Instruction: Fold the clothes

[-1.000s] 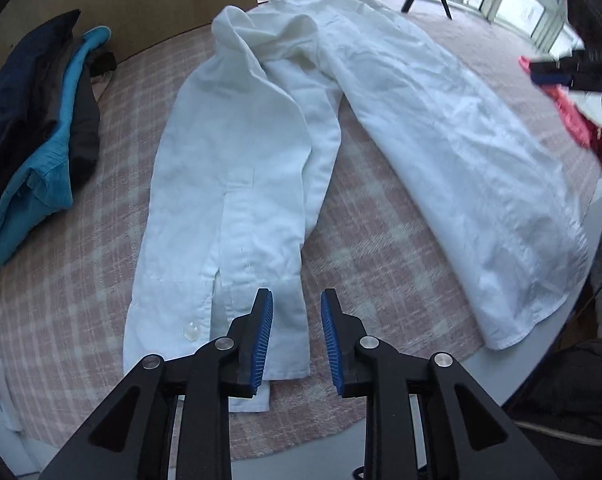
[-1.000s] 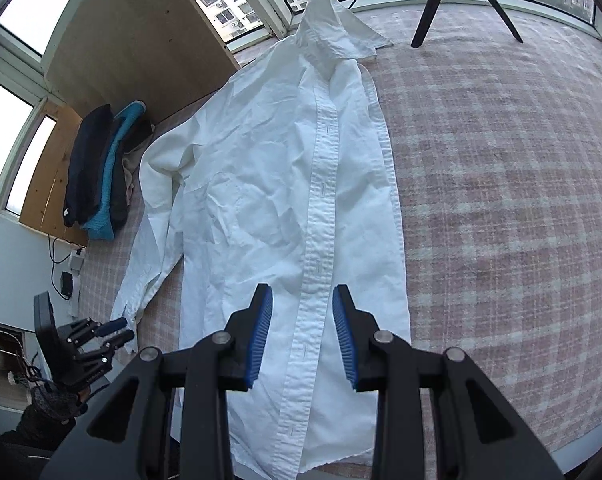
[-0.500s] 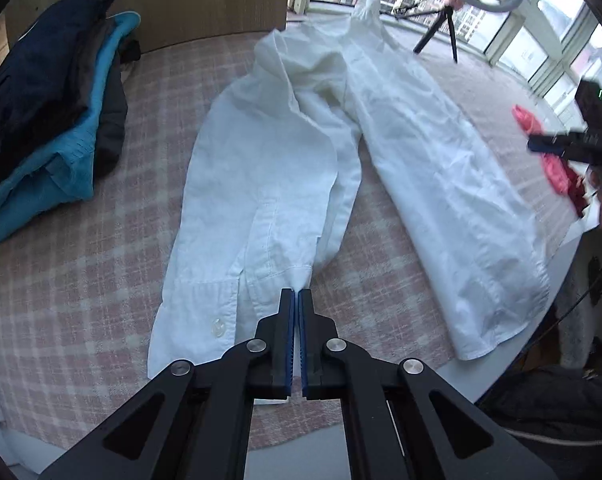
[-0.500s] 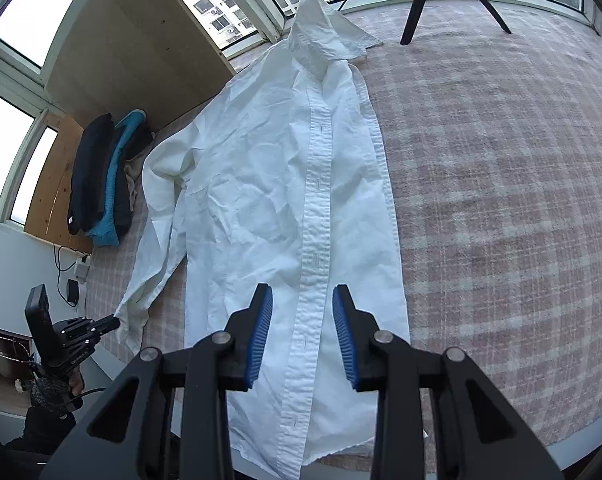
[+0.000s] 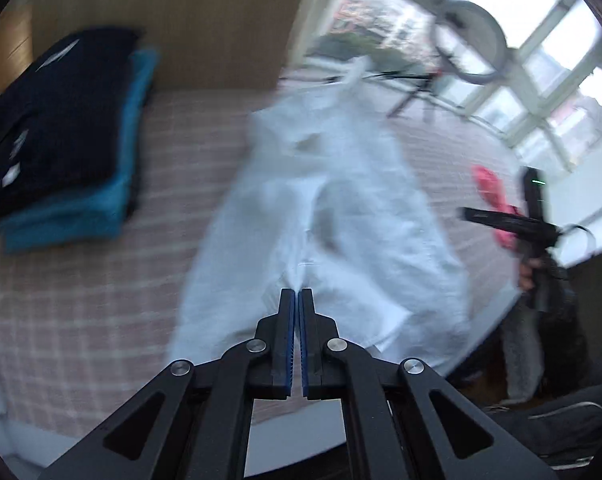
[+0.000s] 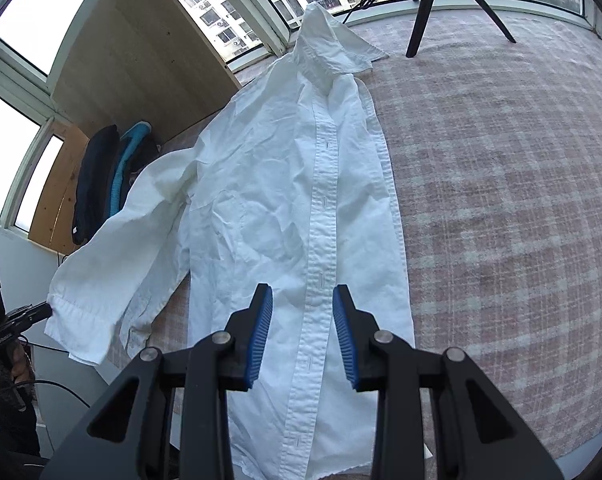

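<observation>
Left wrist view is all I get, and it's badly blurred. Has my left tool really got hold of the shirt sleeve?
Observer: Yes. The right wrist view shows the left tool pinching the cuff end of the sleeve, which stretches sideways from the white shirt.
Operator: What is the right tool doing?
Observer: The right tool is open and holds nothing; it is over the button placket, near the hem.
Operator: Is the collar lying flat?
Observer: No. The collar stands rumpled at the far end, beside a tripod.
</observation>
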`<state>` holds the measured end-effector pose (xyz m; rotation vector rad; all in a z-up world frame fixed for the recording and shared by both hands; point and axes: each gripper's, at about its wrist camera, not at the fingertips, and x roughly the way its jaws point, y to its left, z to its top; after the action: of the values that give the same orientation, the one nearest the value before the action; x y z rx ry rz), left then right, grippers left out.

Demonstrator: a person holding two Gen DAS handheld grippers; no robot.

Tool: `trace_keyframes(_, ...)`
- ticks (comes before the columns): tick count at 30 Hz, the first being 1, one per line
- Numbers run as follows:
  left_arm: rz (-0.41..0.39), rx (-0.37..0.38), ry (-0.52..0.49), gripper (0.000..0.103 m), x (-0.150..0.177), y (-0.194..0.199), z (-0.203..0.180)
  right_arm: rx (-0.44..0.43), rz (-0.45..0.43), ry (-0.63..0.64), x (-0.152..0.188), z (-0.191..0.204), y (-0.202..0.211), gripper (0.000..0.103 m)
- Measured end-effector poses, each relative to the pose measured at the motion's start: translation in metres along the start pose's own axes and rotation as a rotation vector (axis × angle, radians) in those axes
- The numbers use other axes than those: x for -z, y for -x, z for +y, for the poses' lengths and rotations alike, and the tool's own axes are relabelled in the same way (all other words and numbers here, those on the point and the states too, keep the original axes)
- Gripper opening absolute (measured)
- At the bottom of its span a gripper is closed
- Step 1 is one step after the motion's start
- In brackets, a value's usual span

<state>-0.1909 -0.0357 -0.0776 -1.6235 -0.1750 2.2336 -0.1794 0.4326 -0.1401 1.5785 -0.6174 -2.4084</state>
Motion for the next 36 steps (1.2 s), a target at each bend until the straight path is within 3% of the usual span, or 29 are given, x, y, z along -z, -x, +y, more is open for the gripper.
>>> trace_keyframes(3, 0.053, -0.288, 0.083, 0.002, 0.011, -0.035, 0.081, 0.023, 0.018, 0.012, 0.001, 0.005, -0.005, 0.031)
trace_keyframes(5, 0.098, -0.333, 0.159, 0.003, 0.020, -0.049, 0.120, 0.038, 0.029, 0.020, 0.001, 0.007, -0.006, 0.031)
trace_keyframes(8, 0.070, -0.324, 0.173, 0.006, 0.027, -0.045, 0.130, 0.067, 0.035, 0.030, -0.001, 0.009, -0.004, 0.031)
trace_keyframes(14, -0.002, -0.185, -0.050, 0.012, 0.040, -0.038, 0.038, 0.146, 0.040, 0.082, -0.005, 0.002, 0.003, 0.031)
trace_keyframes(17, -0.011, -0.077, -0.130, 0.013, 0.052, -0.039, -0.019, 0.172, 0.113, 0.135, 0.006, -0.007, -0.003, 0.031)
trace_keyframes(21, -0.013, -0.006, -0.212, 0.015, 0.064, -0.047, -0.084, 0.164, 0.169, 0.156, 0.040, -0.036, 0.002, 0.031)
trace_keyframes(24, 0.018, 0.029, -0.248, 0.015, 0.067, -0.062, -0.131, 0.122, 0.196, 0.220, 0.071, -0.052, 0.012, 0.031)
trace_keyframes(28, 0.090, 0.070, -0.348, 0.015, 0.070, -0.094, -0.209, 0.119, 0.186, 0.396, 0.096, -0.065, 0.022, 0.031)
trace_keyframes(31, 0.142, 0.110, -0.443, 0.018, 0.073, -0.124, -0.272, 0.087, 0.228, 0.439, 0.096, -0.079, 0.020, 0.031)
trace_keyframes(32, 0.158, 0.119, -0.477, 0.023, 0.074, -0.134, -0.292, 0.077, 0.236, 0.463, 0.095, -0.081, 0.020, 0.031)
trace_keyframes(36, 0.194, 0.095, -0.605, 0.029, 0.078, -0.173, -0.356, 0.025, 0.275, 0.530, 0.097, -0.085, 0.018, 0.031)
